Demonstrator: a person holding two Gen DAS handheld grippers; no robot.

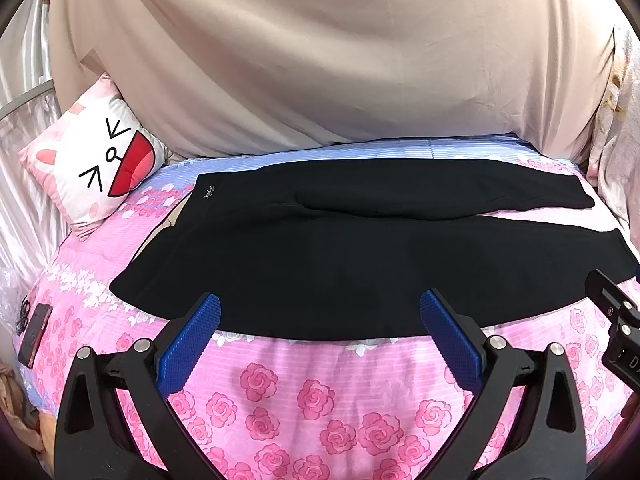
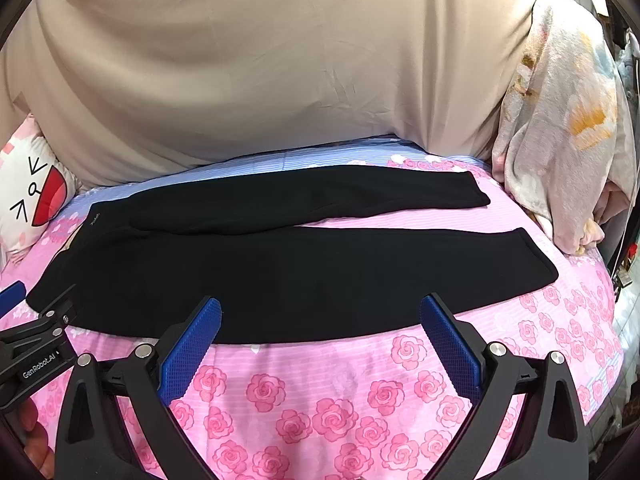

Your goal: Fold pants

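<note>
Black pants (image 1: 360, 264) lie flat and unfolded across the rose-print bed (image 1: 320, 400), 2 legs apart, as the left claw (image 1: 320, 316) and right claw (image 2: 320, 316) hover wide open, empty, likely to grip the near leg's edge first.

bed (image 1: 304, 392): pink rose sheet | on it: black pants (image 1: 340, 256), cat cushion (image 1: 96, 168), phone (image 1: 35, 334)

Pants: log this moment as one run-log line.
pants: flat on bed, legs apart, unfolded | left gripper: open, empty, at near edge | right gripper: open, empty, at near edge | stage: pre-grasp
</note>
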